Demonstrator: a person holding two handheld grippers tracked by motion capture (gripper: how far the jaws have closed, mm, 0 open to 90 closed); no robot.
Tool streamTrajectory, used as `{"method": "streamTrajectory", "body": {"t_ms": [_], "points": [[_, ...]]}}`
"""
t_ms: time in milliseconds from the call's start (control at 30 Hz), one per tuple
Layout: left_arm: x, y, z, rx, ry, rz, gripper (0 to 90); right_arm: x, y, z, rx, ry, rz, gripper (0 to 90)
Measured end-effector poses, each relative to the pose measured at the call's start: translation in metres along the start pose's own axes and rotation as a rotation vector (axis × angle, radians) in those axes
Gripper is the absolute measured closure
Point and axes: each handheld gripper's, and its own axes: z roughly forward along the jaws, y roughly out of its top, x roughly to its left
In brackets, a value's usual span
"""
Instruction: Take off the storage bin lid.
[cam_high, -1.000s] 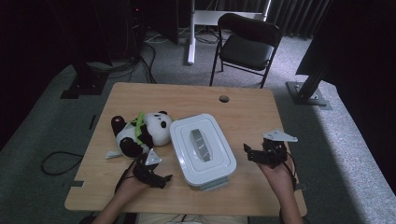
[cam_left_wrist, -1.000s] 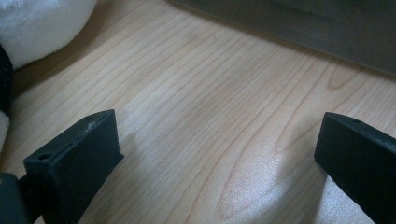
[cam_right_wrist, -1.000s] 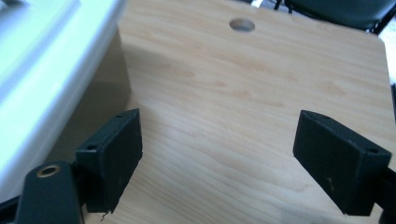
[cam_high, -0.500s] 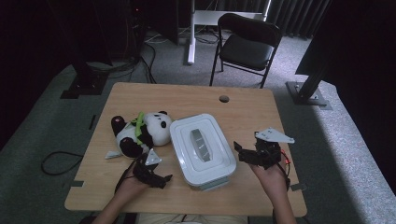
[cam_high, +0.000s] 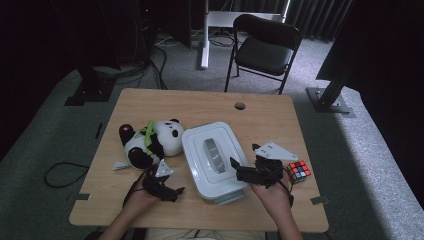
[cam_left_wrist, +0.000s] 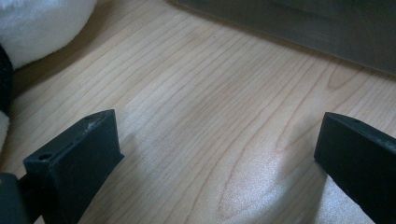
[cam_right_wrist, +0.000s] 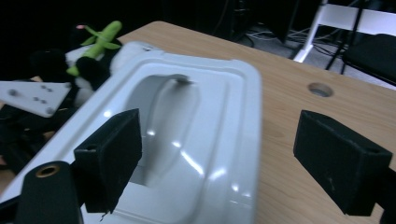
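A white lidded plastic box (cam_high: 212, 160) lies at the table's middle, its lid recessed with a moulded handle. My right gripper (cam_high: 238, 171) hovers at the box's right edge, jaws open and pointing left over the lid. In the right gripper view the open right gripper (cam_right_wrist: 224, 149) frames the lid (cam_right_wrist: 187, 135), and nothing is between the jaws. My left gripper (cam_high: 175, 192) rests low on the wood, left of the box and in front of a panda plush (cam_high: 150, 142). Over bare wood, the left gripper (cam_left_wrist: 215, 158) stands open.
A colour cube (cam_high: 299, 170) sits just right of my right hand. The panda plush (cam_right_wrist: 93, 51) holds a green bamboo sprig. A cable hole (cam_high: 240, 106) is near the table's far edge. A black folding chair (cam_high: 265, 50) stands beyond the table.
My right gripper has moved left to the box's right edge, uncovering the colour cube behind it. The left gripper has stayed put.
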Motion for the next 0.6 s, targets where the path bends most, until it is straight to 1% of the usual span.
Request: {"method": "streamTrajectory", "body": {"t_ms": [133, 167, 233, 267, 300, 367, 400, 433, 500, 533, 567, 600], "points": [[0.0, 0.0, 0.0, 0.0, 0.0, 0.0, 0.8, 0.014, -0.002, 0.01, 0.018, 0.024, -0.02, 15.2], [0.0, 0.0, 0.0, 0.0, 0.0, 0.001, 0.8, 0.018, -0.003, 0.014, 0.027, 0.03, -0.031, 15.3], [0.0, 0.0, 0.0, 0.0, -0.001, 0.001, 0.8, 0.022, -0.004, 0.019, 0.024, 0.034, -0.033, 16.8], [0.0, 0.0, 0.0, 0.0, -0.001, 0.001, 0.8, 0.024, -0.004, 0.022, 0.032, 0.041, -0.04, 17.4], [0.0, 0.0, 0.0, 0.0, -0.001, 0.001, 0.8, 0.026, -0.005, 0.025, 0.036, 0.039, -0.044, 17.4], [0.0, 0.0, 0.0, -0.002, -0.001, -0.001, 0.8, 0.029, -0.005, 0.031, 0.055, 0.055, -0.048, 20.2], [0.0, 0.0, 0.0, -0.001, -0.001, -0.001, 0.8, 0.031, -0.006, 0.034, 0.061, 0.048, -0.054, 21.5], [0.0, 0.0, 0.0, 0.0, -0.001, 0.001, 0.8, 0.033, -0.007, 0.035, 0.063, 0.044, -0.06, 25.0], [0.0, 0.0, 0.0, 0.002, -0.001, 0.003, 0.8, 0.033, -0.008, 0.037, 0.066, 0.046, -0.064, 25.4], [0.0, 0.0, 0.0, 0.001, -0.001, 0.001, 0.8, 0.035, -0.009, 0.039, 0.084, 0.037, -0.076, 31.9], [0.0, 0.0, 0.0, 0.001, -0.001, 0.001, 0.8, 0.034, -0.009, 0.04, 0.091, 0.046, -0.076, 32.8], [0.0, 0.0, 0.0, 0.0, -0.002, 0.0, 0.8, 0.034, -0.009, 0.04, 0.092, 0.045, -0.077, 34.7]]}}
